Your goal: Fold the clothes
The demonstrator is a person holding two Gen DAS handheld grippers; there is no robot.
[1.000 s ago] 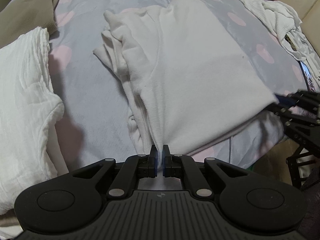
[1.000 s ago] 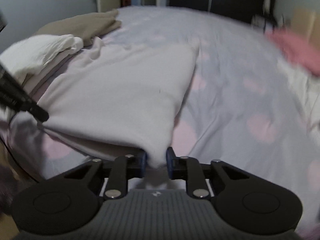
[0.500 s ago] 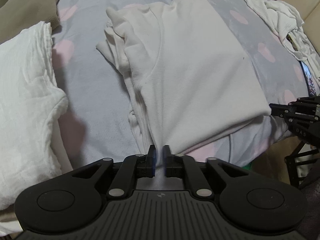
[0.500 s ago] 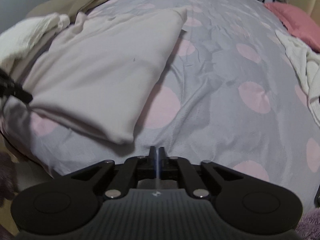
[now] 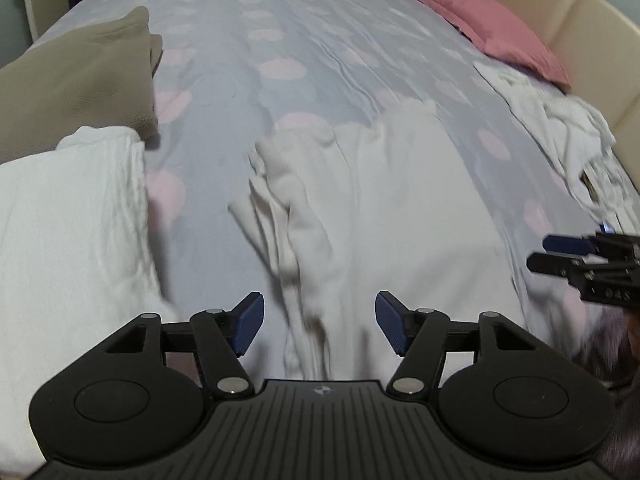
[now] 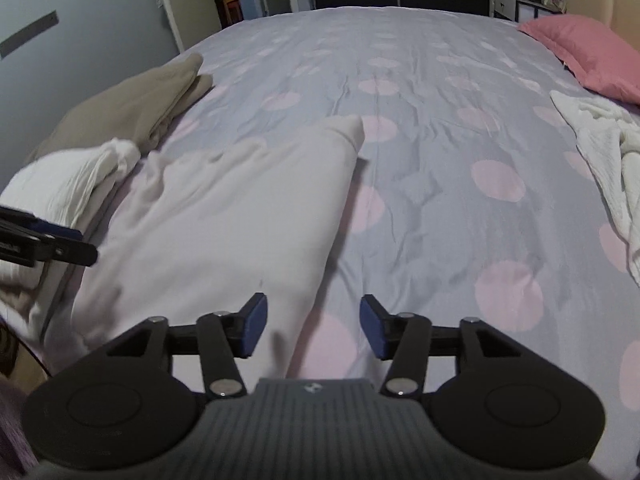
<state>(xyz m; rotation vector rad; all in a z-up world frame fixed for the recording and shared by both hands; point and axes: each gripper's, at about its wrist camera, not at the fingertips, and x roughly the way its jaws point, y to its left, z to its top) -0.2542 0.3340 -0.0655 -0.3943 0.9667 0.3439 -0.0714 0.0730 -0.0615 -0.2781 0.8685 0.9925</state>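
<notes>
A folded cream garment (image 5: 380,208) lies flat on the bed, its bunched edge on the left. In the left wrist view my left gripper (image 5: 319,324) hovers over the garment's near edge, jaws opening, pads clear of the cloth. In the right wrist view the same garment (image 6: 224,216) lies left of centre. My right gripper (image 6: 313,328) hangs above its near right corner, jaws opening, nothing pressed between the pads. The right gripper's fingers (image 5: 568,256) show at the right of the left wrist view; the left gripper's fingers (image 6: 60,248) show at the left of the right wrist view.
A white folded cloth (image 5: 68,224) and a tan folded garment (image 5: 76,80) lie at the left. A crumpled white garment (image 5: 560,128) and a pink pillow (image 5: 488,28) lie at the right by the beige bed frame (image 5: 592,40). The grey sheet with pink dots (image 6: 440,128) covers the bed.
Both grippers let go of the cream garment's near corners and opened wide. Both drew back and up, so more of the bed shows; the garment now lies flat.
</notes>
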